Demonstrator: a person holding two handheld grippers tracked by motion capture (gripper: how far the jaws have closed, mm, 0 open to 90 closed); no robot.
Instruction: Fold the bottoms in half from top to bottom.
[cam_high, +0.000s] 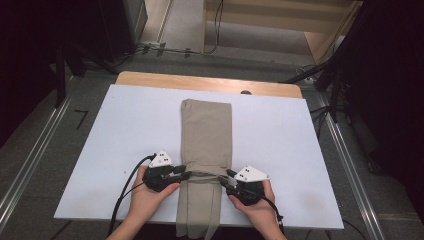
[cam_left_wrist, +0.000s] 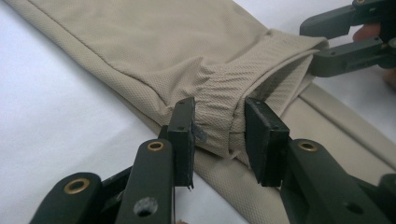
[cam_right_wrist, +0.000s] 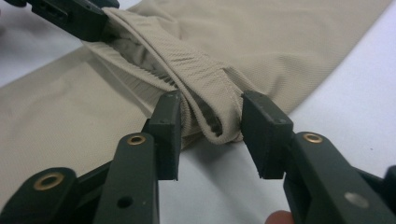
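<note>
I have the left claw (cam_high: 184, 174) and right claw (cam_high: 224, 179) half-closed, pinching opposite ends of the beige knit trousers' (cam_high: 206, 135) waistband near the white bench's (cam_high: 125, 125) near edge, ready to fold.

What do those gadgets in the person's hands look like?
Each hand grips a black tool: the left gripper and right gripper both carry a pale grey three-cornered plate on top and trail a black cable. Up close, the fingers are dark flat pads on arms with brass-ringed holes. Forearms are bare, no sleeves.

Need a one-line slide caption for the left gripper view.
Left gripper jaws bracket the ribbed hem of the beige trousers on the white table; right gripper at the hem's far end.
</note>
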